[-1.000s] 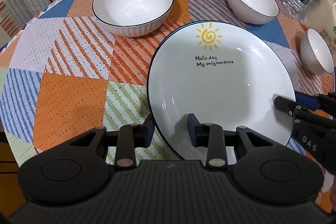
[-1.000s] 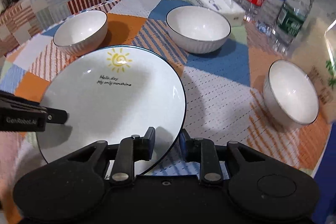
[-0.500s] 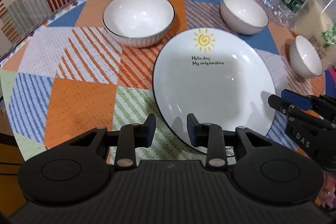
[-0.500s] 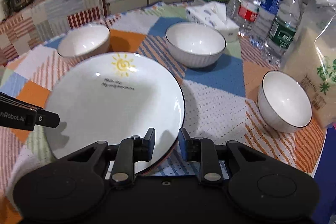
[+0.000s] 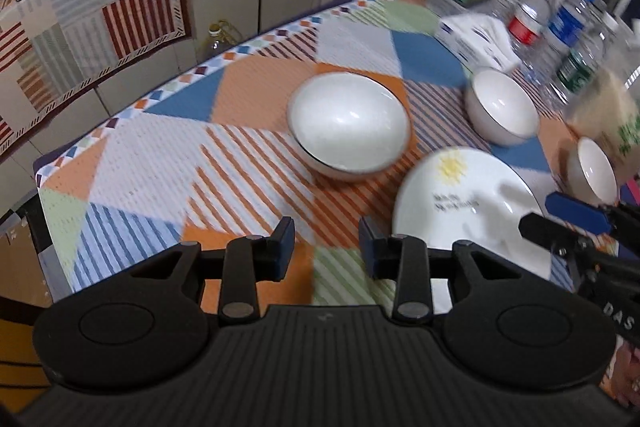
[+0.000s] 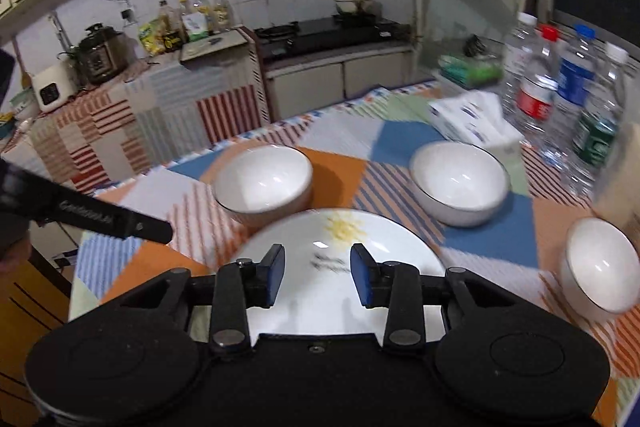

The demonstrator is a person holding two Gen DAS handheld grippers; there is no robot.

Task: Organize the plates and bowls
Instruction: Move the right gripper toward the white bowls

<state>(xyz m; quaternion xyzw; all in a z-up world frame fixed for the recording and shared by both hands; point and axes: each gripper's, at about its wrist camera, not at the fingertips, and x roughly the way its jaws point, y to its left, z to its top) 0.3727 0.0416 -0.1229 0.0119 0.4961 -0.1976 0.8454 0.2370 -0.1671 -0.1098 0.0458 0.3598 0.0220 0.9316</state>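
The worktop (image 5: 168, 155) wears a patchwork cloth of orange, blue, green and white stripes. Ahead of the black, blue-padded fingers (image 6: 276, 277), the plate (image 6: 400, 247) is white with a yellow sun and dark lettering. Beyond it, three bowls (image 6: 264, 181) are white with thin dark rims. Bottles (image 6: 536, 83) show red, blue and green labels.

Left gripper (image 5: 326, 247) and right gripper (image 6: 317, 277) hover with fingers apart, holding nothing.

Right gripper (image 5: 576, 227) housing, seen from the left wrist view: white letters "DAS" legible. Plate (image 5: 472, 211): yellow sun emblem with two lines of dark print beneath, too blurred to read. Water bottles' (image 6: 536, 95) labels and the lettering on the left gripper (image 6: 156, 229) arm are unreadable.
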